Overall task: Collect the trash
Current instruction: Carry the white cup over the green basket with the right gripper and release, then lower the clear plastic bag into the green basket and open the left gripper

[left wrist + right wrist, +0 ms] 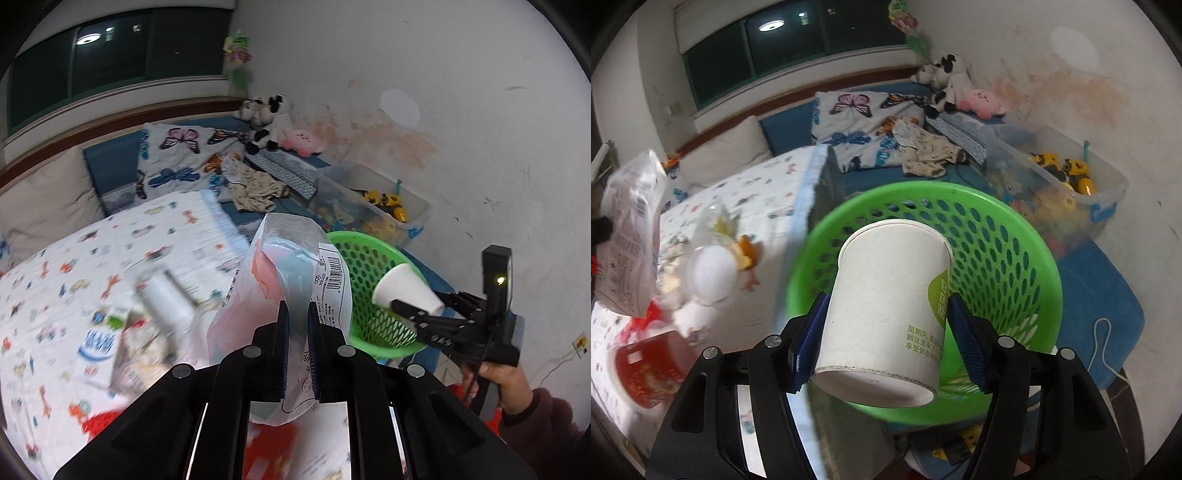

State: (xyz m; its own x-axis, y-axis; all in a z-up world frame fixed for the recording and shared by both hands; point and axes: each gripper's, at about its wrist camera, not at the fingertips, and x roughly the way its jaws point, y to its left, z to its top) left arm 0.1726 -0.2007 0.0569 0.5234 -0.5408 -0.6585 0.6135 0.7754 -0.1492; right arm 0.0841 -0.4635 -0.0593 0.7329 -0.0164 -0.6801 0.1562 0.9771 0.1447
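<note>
Black jaws of the left gripper [296, 325] stand closed tight on a crinkled plastic bag [291, 273], which rises between the blue pads and hangs below them. Landmark: the green basket [1015, 236], perforated and open-topped, standing beside the bed [74, 258].

Bed, left of the basket: a quilt printed with small animals, carrying blurred litter, namely a carton [98, 347], a white roll [166, 299] and a red tub [650, 369].

Toy bin [1108, 177], behind and right of the basket: clear plastic, holding yellow toys.

Bag: held left of the basket, level with its rim; barcode side facing the basket.

Cup [890, 310]: white paper with a green panel, lying on its side between the blue pads of the right gripper [886, 339], mouth pointing away over the basket's opening. Its jaws stand about half open across the cup's width; the left pad touches the wall, while contact on the right pad cannot be told.

Hand [498, 384]: grips the right gripper's handle, right of the basket.
</note>
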